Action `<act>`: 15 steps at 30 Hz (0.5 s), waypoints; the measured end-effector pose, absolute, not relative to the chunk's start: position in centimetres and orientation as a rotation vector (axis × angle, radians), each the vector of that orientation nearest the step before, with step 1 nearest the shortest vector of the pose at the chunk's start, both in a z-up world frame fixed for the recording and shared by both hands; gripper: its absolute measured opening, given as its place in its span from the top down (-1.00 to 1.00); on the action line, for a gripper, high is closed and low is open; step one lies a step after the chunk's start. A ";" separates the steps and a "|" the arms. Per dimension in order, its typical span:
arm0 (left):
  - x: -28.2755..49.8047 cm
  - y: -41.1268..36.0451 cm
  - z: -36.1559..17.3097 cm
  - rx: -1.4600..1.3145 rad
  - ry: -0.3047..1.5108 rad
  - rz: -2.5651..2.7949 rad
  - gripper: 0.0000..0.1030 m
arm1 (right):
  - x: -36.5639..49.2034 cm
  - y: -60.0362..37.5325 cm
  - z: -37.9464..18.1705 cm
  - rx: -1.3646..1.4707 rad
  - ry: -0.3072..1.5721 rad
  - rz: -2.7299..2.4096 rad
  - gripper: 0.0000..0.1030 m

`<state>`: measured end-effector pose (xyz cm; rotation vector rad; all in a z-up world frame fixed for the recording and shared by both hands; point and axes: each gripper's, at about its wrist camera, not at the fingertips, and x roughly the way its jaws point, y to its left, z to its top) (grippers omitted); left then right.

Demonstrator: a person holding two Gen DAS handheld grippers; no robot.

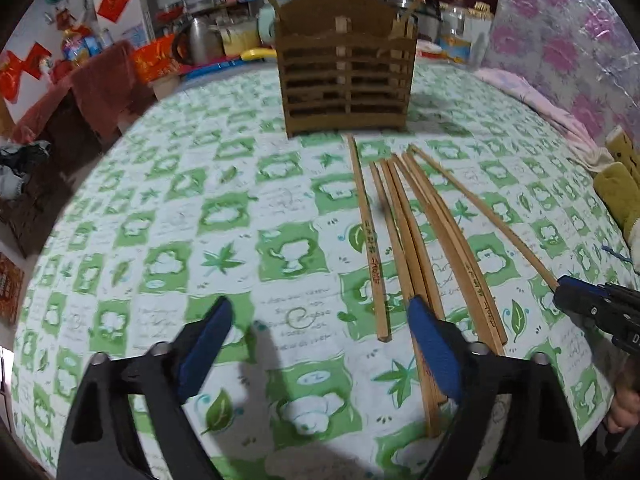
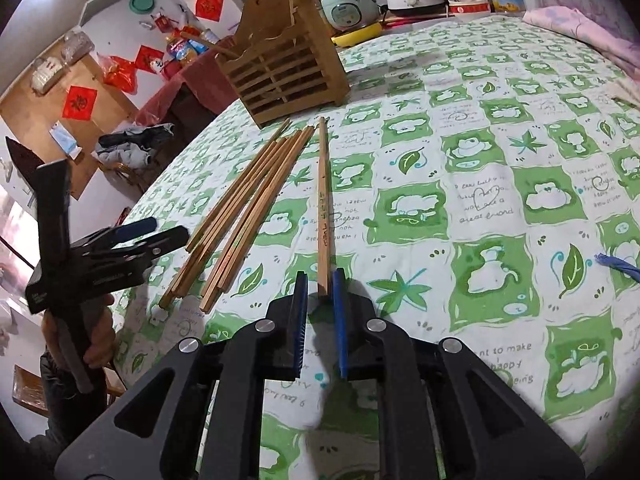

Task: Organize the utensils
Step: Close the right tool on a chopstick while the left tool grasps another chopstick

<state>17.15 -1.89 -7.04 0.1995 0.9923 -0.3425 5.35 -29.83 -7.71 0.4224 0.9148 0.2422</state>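
Observation:
Several wooden chopsticks (image 1: 412, 232) lie side by side on the green-and-white tablecloth (image 1: 168, 208), in front of a slatted wooden holder (image 1: 344, 76) with a couple of sticks standing in it. My left gripper (image 1: 320, 312) hovers open over their near ends, and one stick runs under its right finger (image 1: 432, 344). In the right wrist view one chopstick (image 2: 324, 200) lies apart from the bundle (image 2: 248, 208), below the holder (image 2: 280, 68). Its near end sits between the narrowly parted pads of my right gripper (image 2: 320, 280), with a gap on each side. A hand holds the left gripper (image 2: 160, 236) at the far left.
Behind the holder stand a rice cooker (image 2: 348, 4), pots and jars. A pink cloth (image 2: 580, 28) covers the table's far right, and a blue thread (image 2: 616, 266) lies at the right. The table's rounded edge drops off on the left near red-covered chairs (image 1: 100, 80).

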 end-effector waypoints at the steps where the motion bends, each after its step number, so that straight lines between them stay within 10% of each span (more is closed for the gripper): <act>1: 17.5 -1.9 -7.4 0.193 1.019 -0.352 -0.41 | 5.3 -29.8 -7.7 0.426 0.914 0.243 0.71; 10: 18.0 -3.4 -8.0 0.237 1.032 -0.365 -0.28 | 5.3 -29.9 -7.8 0.429 0.913 0.246 0.70; 15: 17.7 -1.9 -7.7 0.199 1.010 -0.343 0.78 | 5.2 -29.8 -7.7 0.417 0.912 0.240 0.70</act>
